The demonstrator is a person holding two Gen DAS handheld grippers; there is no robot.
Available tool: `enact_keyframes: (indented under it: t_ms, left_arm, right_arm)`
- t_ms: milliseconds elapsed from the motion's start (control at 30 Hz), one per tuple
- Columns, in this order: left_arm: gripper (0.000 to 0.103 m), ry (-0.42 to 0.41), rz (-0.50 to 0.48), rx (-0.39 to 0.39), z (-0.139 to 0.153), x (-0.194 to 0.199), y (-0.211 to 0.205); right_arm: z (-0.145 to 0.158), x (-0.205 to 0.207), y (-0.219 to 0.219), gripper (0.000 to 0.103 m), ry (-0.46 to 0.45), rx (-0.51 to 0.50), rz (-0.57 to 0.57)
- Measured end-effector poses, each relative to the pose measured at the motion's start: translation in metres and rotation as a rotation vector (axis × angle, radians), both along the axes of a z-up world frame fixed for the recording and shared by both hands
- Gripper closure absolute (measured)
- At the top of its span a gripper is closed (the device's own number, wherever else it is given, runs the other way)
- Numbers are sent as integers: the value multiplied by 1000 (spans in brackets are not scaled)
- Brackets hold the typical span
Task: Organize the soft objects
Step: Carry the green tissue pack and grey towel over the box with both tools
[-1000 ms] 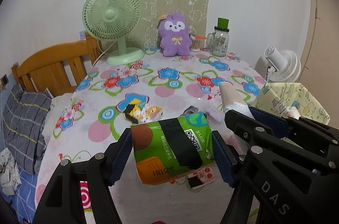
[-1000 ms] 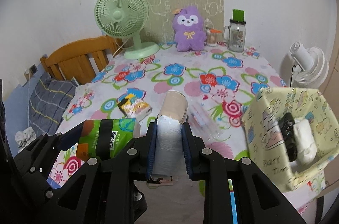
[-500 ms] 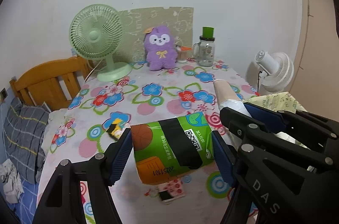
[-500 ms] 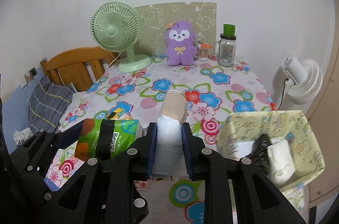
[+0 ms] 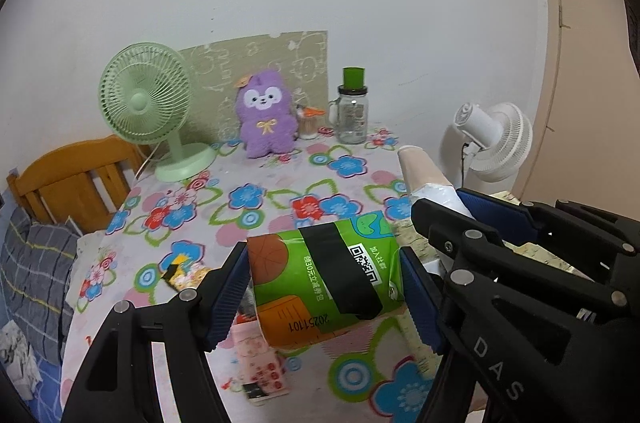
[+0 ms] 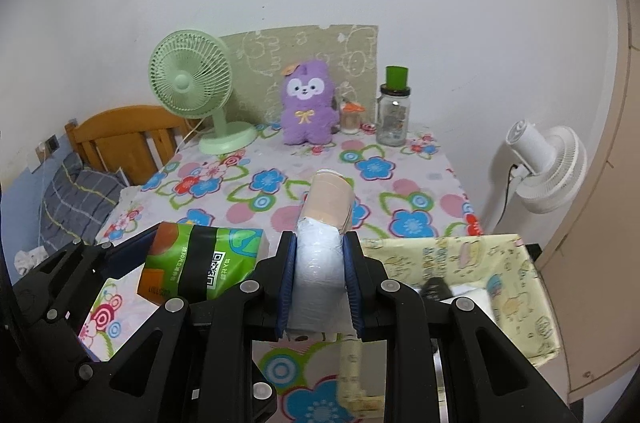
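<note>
My left gripper (image 5: 324, 297) is shut on a green tissue pack (image 5: 326, 279) with a black band, held above the table's front edge. It also shows in the right wrist view (image 6: 202, 269). My right gripper (image 6: 320, 283) is shut on a white and beige roll (image 6: 322, 227), which also shows in the left wrist view (image 5: 426, 179). A yellow patterned fabric basket (image 6: 516, 307) sits at the front right, below the right gripper, with a black item (image 6: 434, 289) and white soft items inside. A purple plush toy (image 6: 307, 109) sits at the back of the table.
A green desk fan (image 6: 192, 91), a small jar (image 6: 350, 117) and a glass jar with a green lid (image 6: 394, 113) stand at the back. Small packets (image 5: 186, 273) lie on the floral tablecloth (image 6: 280, 183). A white fan (image 6: 548, 163) stands right; a wooden headboard (image 6: 120, 135) is left.
Both grippers have pulled back and risen with their loads; the table looks farther away and the basket now lies closer under the right gripper.
</note>
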State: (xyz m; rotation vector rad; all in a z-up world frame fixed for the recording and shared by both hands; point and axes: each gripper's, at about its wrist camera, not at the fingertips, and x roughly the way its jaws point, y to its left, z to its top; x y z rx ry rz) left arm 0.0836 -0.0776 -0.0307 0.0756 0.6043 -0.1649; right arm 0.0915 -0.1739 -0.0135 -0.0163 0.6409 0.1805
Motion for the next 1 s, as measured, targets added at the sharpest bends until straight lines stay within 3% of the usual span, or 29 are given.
enact_keyframes:
  t_ms: [600, 1000]
  left_arm:
    - [29, 16, -114, 12, -3, 15, -83]
    - [29, 55, -182, 23, -19, 31, -127]
  right_arm:
    - [-3, 4, -81, 76, 5, -17, -91]
    - [-21, 15, -125, 76, 42, 5, -129]
